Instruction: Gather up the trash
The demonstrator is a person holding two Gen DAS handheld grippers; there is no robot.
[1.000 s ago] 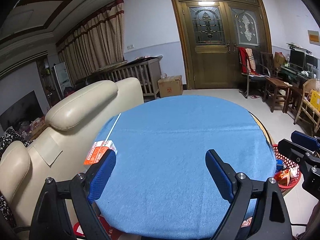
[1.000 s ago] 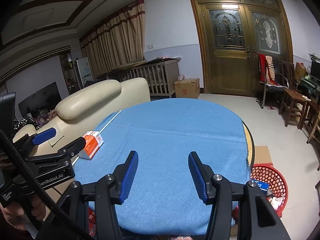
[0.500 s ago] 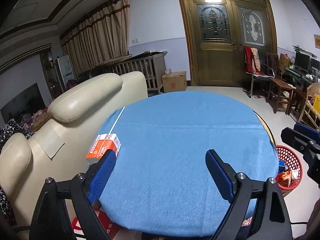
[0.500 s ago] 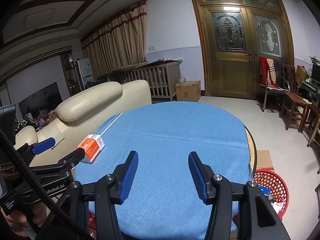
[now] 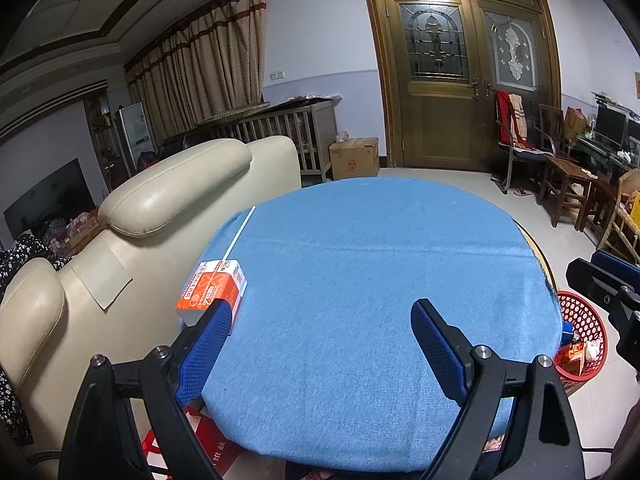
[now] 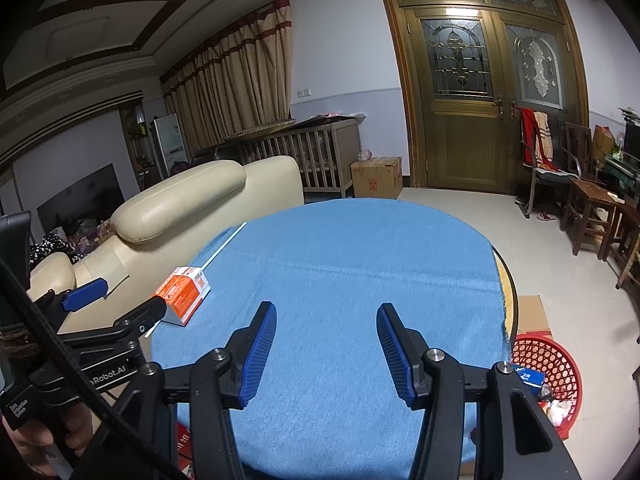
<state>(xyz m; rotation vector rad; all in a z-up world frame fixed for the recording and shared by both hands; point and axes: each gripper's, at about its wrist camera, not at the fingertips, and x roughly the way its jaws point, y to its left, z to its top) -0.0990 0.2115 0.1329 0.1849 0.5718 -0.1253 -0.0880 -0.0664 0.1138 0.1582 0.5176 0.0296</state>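
An orange and white carton (image 5: 212,292) lies at the left edge of the round table with the blue cloth (image 5: 380,280); it also shows in the right wrist view (image 6: 182,294). A thin white stick (image 5: 239,234) lies behind it. My left gripper (image 5: 320,344) is open and empty, its left finger just in front of the carton. My right gripper (image 6: 326,344) is open and empty above the cloth's near middle. A red basket (image 6: 548,376) holding trash stands on the floor at the table's right.
A cream leather sofa (image 5: 160,208) presses against the table's left side. A cardboard box (image 5: 354,158) and a crib stand by the far wall. Wooden chairs (image 5: 568,176) stand at the right. A red bag (image 5: 208,440) lies under the table's near left edge.
Both views have pulled back and tilted a little, so the table sits lower in frame. The carton now shows more fully by the left gripper's left finger. Both grippers stay open.
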